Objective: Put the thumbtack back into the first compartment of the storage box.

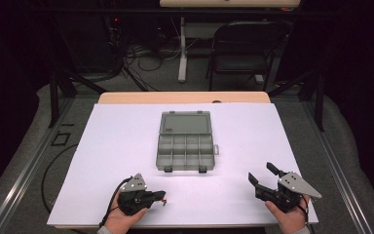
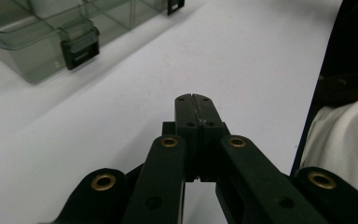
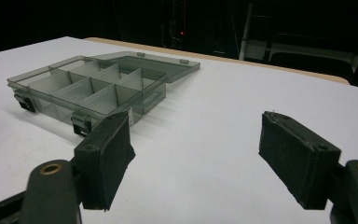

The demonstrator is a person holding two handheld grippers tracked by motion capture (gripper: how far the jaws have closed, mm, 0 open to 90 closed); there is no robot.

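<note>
A smoky clear plastic organizer box [image 1: 185, 144] lies open in the middle of the white table top [image 1: 117, 146], its lid folded back and its compartments empty. My left gripper [image 1: 162, 195] rests near the front edge, left of centre, pointing right. In the left gripper view its jaws [image 2: 195, 99] are pressed together with nothing between them, and a latched corner of the box [image 2: 37, 42] lies up to the left. My right gripper [image 1: 260, 171] sits at the front right with its jaws wide apart and empty. In the right gripper view [image 3: 196, 154] it faces the box [image 3: 88, 86].
Beyond the far wooden table edge [image 1: 185, 97] stand a black folding chair [image 1: 243, 48] and a white desk leg [image 1: 182, 48], with tangled cables [image 1: 141, 58] on the floor. A black cable [image 1: 48, 170] loops off the left side. A pale sleeve [image 2: 345, 140] shows at the right of the left gripper view.
</note>
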